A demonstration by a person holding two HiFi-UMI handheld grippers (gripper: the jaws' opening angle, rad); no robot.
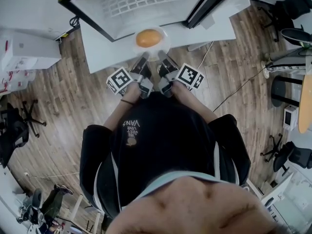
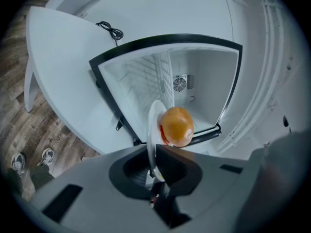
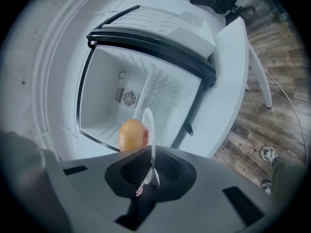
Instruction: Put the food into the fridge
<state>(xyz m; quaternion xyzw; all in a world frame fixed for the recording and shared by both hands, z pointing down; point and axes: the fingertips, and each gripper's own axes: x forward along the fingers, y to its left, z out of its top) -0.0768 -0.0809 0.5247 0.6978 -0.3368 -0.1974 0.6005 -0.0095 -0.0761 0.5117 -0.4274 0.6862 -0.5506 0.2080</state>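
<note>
Left tool (image 2: 154, 152): jaws closed on the near rim of the plate (image 2: 153, 114), the edge pinched thin between the pads.
Right tool (image 3: 151, 159): clamped on that same rim, just beside the left tool, so both share the load.
Plate: white, thin and stiff, carried roughly level out in front of the person, before the fridge opening.
Bun (image 2: 177, 126): round, golden-brown, a red strip showing beneath it; it rests loose on the plate.
Handling: likely light and soft, free to roll or slide on the smooth plate if it tips. The plate looks breakable and slick, so the rim is the sensible hold, and keeping both sides even matters.
Tabletop (image 1: 97, 48): white, carrying the fridge.
Fridge (image 2: 199, 76): door (image 3: 160, 25) swung open, interior white and unloaded, a wire shelf (image 3: 163, 89) and a fan grille at the back.
</note>
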